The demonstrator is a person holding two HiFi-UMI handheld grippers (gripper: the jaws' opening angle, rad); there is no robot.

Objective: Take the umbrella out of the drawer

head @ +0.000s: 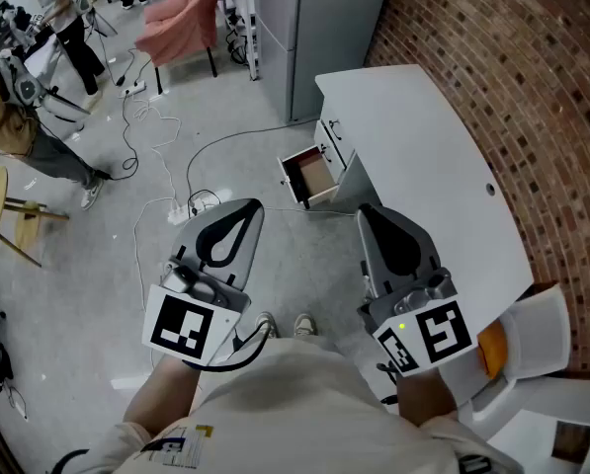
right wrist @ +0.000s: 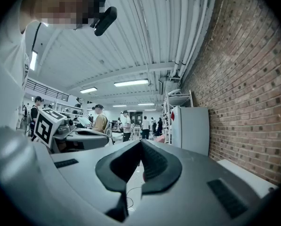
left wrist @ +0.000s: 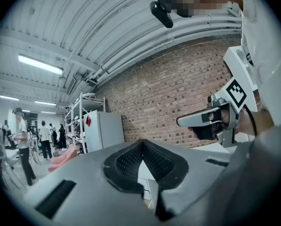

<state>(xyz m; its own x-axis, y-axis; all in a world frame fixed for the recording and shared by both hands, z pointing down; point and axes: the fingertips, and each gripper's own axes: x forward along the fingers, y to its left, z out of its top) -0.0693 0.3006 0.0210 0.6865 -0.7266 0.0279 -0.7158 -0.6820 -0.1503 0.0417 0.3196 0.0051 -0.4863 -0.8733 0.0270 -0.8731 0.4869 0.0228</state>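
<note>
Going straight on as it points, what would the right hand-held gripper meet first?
Nothing near, it seems: the right hand-held gripper points over open floor, left of the white desk and grey cabinet. People stand far beyond.

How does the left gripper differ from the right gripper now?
The left gripper hangs over the grey floor; the right gripper hangs at the edge of the white desk. A small lamp glows by the right gripper's marker cube; none shows on the left gripper. Both are shut and empty.

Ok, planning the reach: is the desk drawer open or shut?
Open. The drawer sticks out from the front of the white desk, and its brown inside shows from above in the head view.
</note>
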